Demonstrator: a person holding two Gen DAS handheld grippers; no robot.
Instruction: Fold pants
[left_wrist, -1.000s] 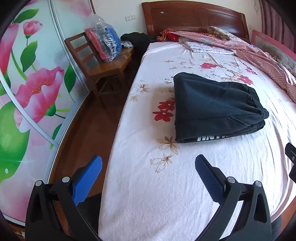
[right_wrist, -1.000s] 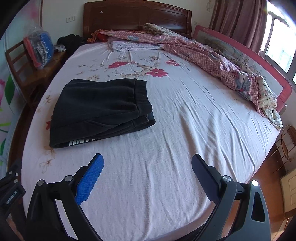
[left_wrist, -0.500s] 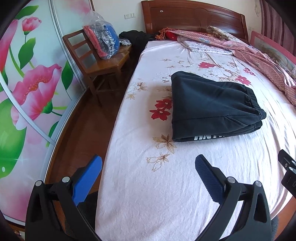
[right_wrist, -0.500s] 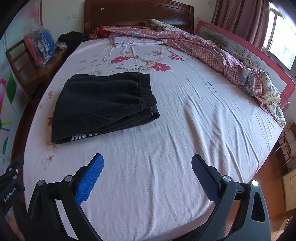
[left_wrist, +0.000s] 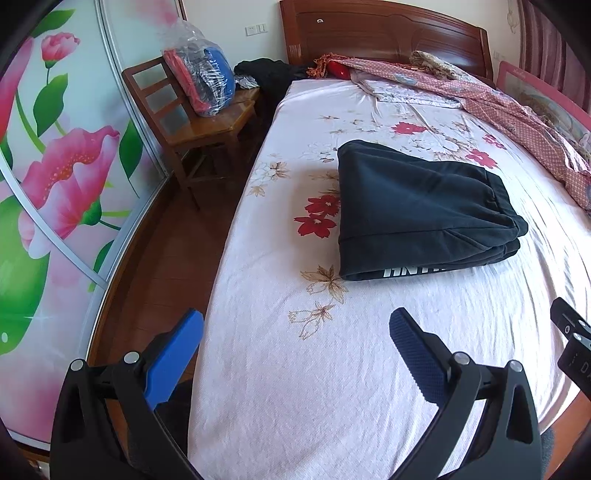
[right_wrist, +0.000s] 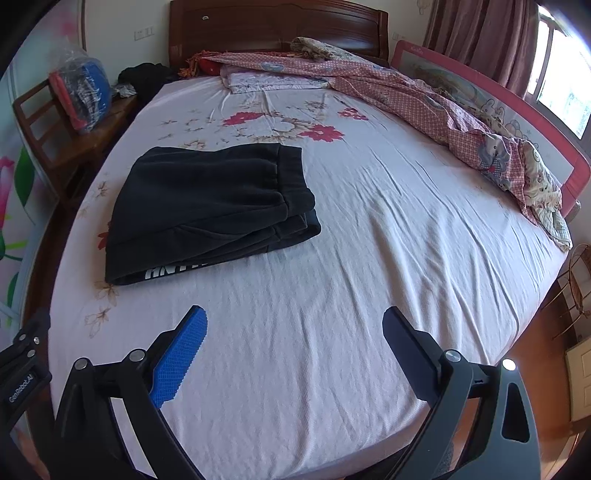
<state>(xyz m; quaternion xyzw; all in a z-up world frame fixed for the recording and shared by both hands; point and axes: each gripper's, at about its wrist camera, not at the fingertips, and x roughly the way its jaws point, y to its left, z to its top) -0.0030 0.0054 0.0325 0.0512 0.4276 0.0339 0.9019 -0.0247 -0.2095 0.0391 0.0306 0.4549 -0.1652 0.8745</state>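
Folded black pants (left_wrist: 417, 210) (right_wrist: 207, 206) on the bed (right_wrist: 369, 258), up ahead: 1 o'clock from left gripper (left_wrist: 295, 347), 11 o'clock from right gripper (right_wrist: 293, 343). Both jaws wide open, holding nothing, well apart from pants.

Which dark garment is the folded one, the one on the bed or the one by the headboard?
The black pants on the sheet, a flat stacked rectangle with white lettering; the dark heap beside the headboard is crumpled.

Our left gripper (left_wrist: 295, 332) has black linkage arms with silver screws. Its fingers (left_wrist: 175, 358) wear blue textured pads, as do those of our right gripper (right_wrist: 293, 332)
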